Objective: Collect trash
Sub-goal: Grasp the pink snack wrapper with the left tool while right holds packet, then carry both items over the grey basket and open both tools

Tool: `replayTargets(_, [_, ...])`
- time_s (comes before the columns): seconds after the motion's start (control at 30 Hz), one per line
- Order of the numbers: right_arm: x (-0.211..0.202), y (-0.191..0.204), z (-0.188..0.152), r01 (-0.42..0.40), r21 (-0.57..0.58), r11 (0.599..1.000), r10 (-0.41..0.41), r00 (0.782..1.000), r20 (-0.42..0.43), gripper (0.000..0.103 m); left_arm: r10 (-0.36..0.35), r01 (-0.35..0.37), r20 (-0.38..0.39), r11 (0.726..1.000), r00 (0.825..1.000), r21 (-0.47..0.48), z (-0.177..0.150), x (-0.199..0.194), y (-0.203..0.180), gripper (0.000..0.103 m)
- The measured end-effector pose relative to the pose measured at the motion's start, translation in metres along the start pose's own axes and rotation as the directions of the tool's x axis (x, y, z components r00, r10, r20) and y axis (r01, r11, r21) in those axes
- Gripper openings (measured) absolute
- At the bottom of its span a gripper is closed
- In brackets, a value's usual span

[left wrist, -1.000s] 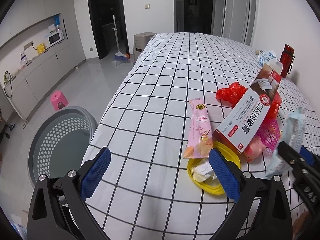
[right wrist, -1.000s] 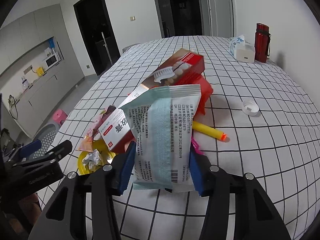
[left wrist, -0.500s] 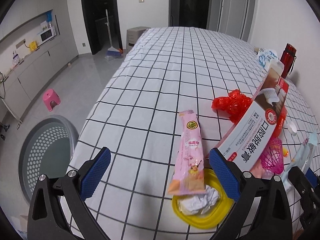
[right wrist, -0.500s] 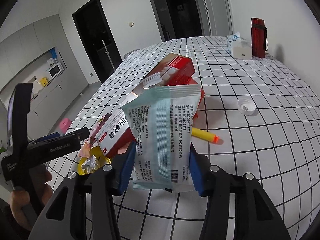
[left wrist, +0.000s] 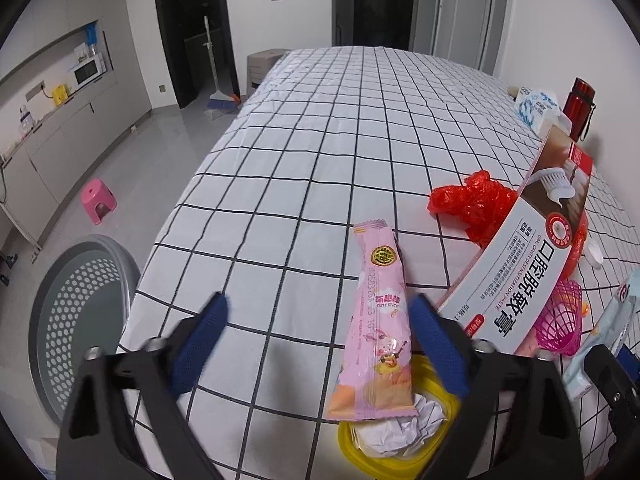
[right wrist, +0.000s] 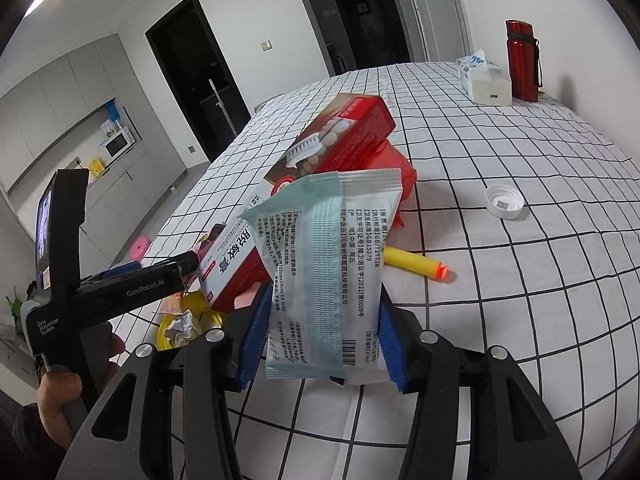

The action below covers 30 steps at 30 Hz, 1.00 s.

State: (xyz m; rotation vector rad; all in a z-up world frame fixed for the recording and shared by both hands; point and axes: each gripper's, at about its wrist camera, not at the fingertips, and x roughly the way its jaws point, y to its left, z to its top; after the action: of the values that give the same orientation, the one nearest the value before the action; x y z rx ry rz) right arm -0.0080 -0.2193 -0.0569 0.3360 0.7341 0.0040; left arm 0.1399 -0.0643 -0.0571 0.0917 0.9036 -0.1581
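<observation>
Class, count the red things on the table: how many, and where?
3: the red bottle at the far right edge, the crumpled red bag under the toothpaste box, and that box's red end. Others may be hidden.

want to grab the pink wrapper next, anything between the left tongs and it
Nothing visible does. The left tongs are open, and the pink wrapper lies between their fingers, its near end resting on the yellow lid.

A red bottle (right wrist: pixel 522 60) stands beside a tissue pack (right wrist: pixel 484 78) on the checked tablecloth (left wrist: pixel 360 128). A pink stool (left wrist: pixel 98 200) sits on the floor.
</observation>
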Motion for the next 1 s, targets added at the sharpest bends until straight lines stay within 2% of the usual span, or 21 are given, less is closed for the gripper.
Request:
replayTargets(0.07, [0.000,0.000,0.000,-0.003,0.000,1.000,0.003,1.000,0.001,0.049,-0.016,0.016,-0.018,1.000,1.000,-0.001,-0.001,0.003,-0.001,0.076])
replayTargets(0.27, [0.002,0.000,-0.001,-0.006,-0.004,1.000,0.006,1.000,-0.002,0.049,-0.039,0.038,-0.036,0.999,0.999,-0.010,-0.005,0.007,0.002,0.051])
replayTargets(0.33, [0.002,0.000,0.000,-0.004,-0.005,1.000,0.004,1.000,0.000,0.049,-0.046,0.046,-0.040,0.999,0.998,-0.013,-0.006,0.006,0.004,0.032])
replayTargets(0.4, [0.002,0.000,-0.001,-0.005,-0.006,1.000,0.005,1.000,-0.001,0.049,-0.057,0.056,-0.049,0.998,0.997,-0.020,-0.008,0.006,0.007,0.021])
replayTargets(0.63, [0.002,0.004,-0.003,-0.001,-0.014,1.000,0.001,1.000,-0.002,0.049,-0.059,0.058,-0.029,0.998,0.998,-0.027,-0.011,-0.007,0.014,0.015])
replayTargets(1.0, [-0.018,0.034,-0.001,-0.001,-0.071,0.997,0.002,1.000,0.017,0.049,-0.039,0.041,0.030,0.998,0.999,-0.039,-0.029,-0.049,0.045,0.015])
